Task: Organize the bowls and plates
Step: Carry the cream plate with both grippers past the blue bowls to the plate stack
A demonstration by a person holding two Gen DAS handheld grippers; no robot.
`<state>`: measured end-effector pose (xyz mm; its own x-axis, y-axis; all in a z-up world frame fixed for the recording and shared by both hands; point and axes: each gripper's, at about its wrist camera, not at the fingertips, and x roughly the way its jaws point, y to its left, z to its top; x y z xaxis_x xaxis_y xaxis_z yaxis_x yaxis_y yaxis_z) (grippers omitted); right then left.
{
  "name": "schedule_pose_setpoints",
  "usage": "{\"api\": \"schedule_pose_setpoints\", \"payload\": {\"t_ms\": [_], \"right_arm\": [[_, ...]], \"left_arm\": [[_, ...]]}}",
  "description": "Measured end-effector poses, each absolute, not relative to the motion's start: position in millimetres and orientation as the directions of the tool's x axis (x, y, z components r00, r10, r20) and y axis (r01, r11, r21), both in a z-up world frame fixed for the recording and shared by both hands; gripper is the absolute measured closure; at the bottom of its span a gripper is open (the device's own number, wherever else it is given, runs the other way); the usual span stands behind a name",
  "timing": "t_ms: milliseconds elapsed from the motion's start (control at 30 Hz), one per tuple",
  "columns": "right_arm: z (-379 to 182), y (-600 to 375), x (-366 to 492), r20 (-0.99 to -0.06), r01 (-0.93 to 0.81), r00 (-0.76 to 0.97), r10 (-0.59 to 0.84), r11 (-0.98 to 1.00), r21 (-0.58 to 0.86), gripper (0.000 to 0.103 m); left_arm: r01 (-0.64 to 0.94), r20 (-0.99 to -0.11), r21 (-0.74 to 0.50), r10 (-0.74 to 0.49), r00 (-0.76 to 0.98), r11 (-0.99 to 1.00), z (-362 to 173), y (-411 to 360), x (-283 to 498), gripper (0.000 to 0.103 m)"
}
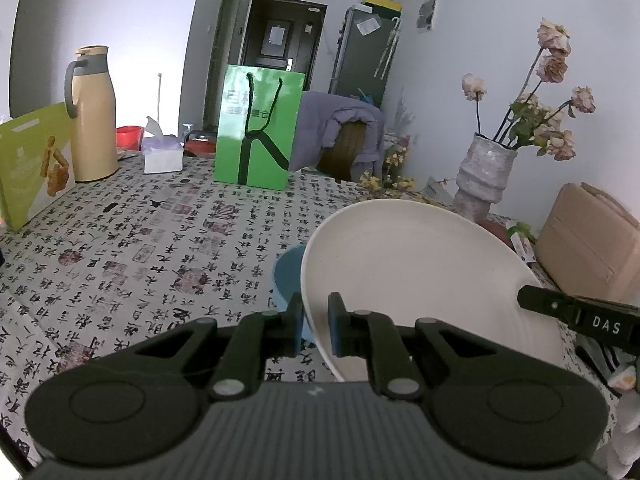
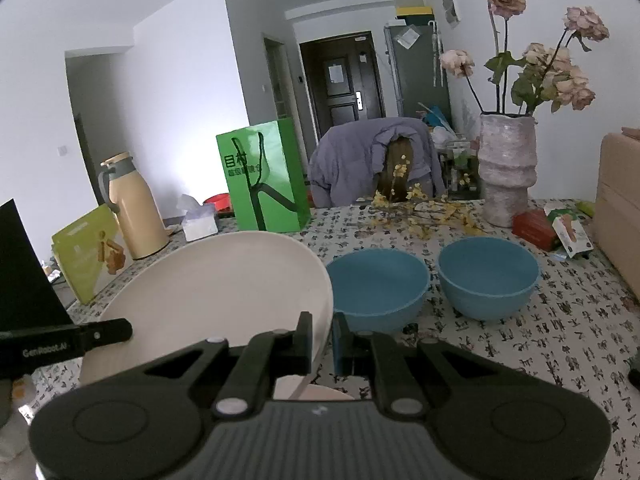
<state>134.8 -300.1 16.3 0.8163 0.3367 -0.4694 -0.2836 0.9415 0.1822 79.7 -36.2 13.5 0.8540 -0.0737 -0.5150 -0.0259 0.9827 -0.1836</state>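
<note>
Looking along the left gripper, its two blue-padded fingers are clamped on the near left rim of a cream plate, which is tilted with its face toward the camera above the calligraphy-print tablecloth; the edge of a blue bowl peeps out just behind the plate's left side, and the tip of the right gripper reaches the plate's right rim. Farther back stand a green paper bag, a tan thermos jug and a grey vase of dried flowers. From the right wrist view, the right gripper is closed tight on the same plate's right edge, the left gripper meeting its far rim, while two blue bowls, one just beside the plate and another next to it, sit upright on the cloth
</note>
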Motion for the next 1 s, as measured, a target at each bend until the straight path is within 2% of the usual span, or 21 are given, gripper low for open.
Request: {"api": "schedule_pose_setpoints", "payload": {"t_ms": [667, 1000], "right_arm": [[1, -322, 114, -0.469, -0.234, 0.835, 0.289, 0.957, 0.172, 0.093], [-20, -327, 105, -0.492, -0.221, 0.825, 0.278, 0.960, 0.172, 0.093]], "left_arm": [[0.044, -0.523, -0.204, -0.147, 0.839, 0.978, -8, -54, 77, 0.090], [0.050, -0.535, -0.189, -0.145, 0.833, 0.981, -22, -59, 72, 0.090]]}}
